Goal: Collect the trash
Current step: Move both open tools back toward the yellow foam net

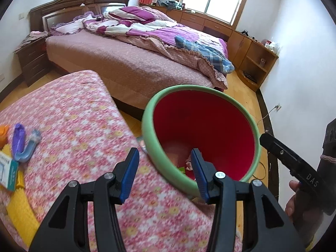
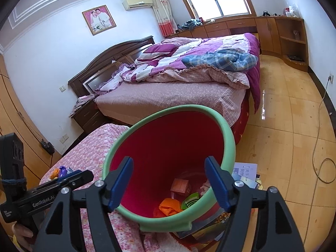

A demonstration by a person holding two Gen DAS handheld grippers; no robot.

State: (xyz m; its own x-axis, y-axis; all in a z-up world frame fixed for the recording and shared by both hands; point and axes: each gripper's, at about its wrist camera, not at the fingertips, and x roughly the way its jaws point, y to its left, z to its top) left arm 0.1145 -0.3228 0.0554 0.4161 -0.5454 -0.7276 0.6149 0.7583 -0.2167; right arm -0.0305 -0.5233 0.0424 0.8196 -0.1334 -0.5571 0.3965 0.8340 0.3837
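Both jaws stand wide apart and carry nothing: the left hand-held gripper [image 1: 166,174] straddles the near rim of the bin [image 1: 257,145], one finger outside and one over its mouth, while the right hand-held gripper [image 2: 169,182] frames the same bin [image 2: 227,138] from above. Paper scraps and an orange wrapper [image 2: 170,206] already lie in its bottom. Ahead and left of the left hand-held gripper, on the flowered bedding [image 1: 84,130], a purple-and-blue plastic piece [image 1: 21,145] remains; its long axis runs away from the camera, curved end nearest. It looks light, stiff and slick, so I would pinch across its narrow middle
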